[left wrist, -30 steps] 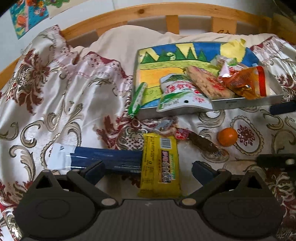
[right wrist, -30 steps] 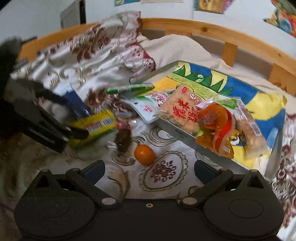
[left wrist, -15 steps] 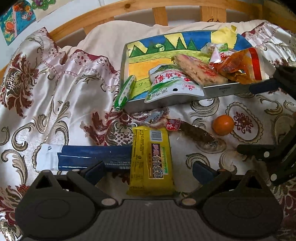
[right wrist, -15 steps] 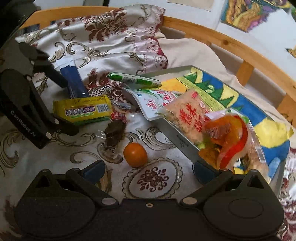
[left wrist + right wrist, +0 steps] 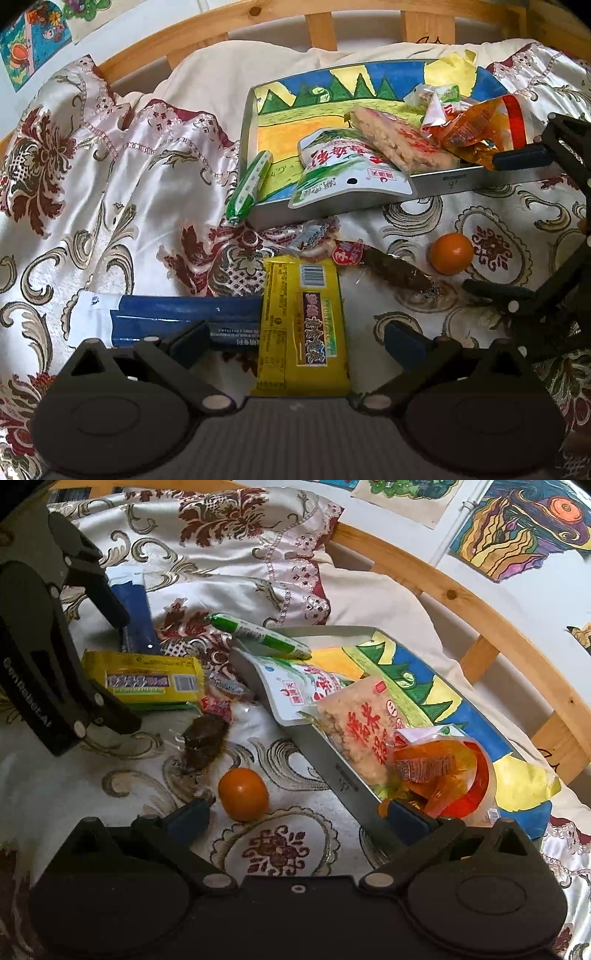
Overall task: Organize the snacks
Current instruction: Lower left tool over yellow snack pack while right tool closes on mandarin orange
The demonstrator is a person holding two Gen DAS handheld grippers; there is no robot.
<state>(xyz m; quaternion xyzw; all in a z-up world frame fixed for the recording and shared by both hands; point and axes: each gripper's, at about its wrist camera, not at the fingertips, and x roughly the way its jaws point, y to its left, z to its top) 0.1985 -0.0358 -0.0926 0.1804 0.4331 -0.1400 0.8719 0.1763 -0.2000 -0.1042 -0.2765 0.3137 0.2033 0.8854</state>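
A metal tray (image 5: 458, 179) with a painted liner lies on the bed and holds several snack packets. My left gripper (image 5: 299, 341) is open, with a yellow snack bar (image 5: 303, 325) lying between its fingers on the cover. A blue packet (image 5: 177, 317) lies left of the bar. A brown wrapped snack (image 5: 399, 275) and an orange (image 5: 450, 253) lie to the right. My right gripper (image 5: 299, 819) is open and empty, just behind the orange (image 5: 243, 794), with its right finger at the tray wall (image 5: 332, 764).
A green sausage stick (image 5: 249, 186) leans over the tray's left corner. A white-green pouch (image 5: 347, 173) hangs over the tray's front wall. A small clear wrapper (image 5: 310, 236) lies before the tray. Wooden bed rails (image 5: 317, 26) stand behind the pillow.
My left gripper has pulled back slightly, keeping the yellow bar between its fingers. My right gripper has moved forward towards the orange and the tray's front wall.
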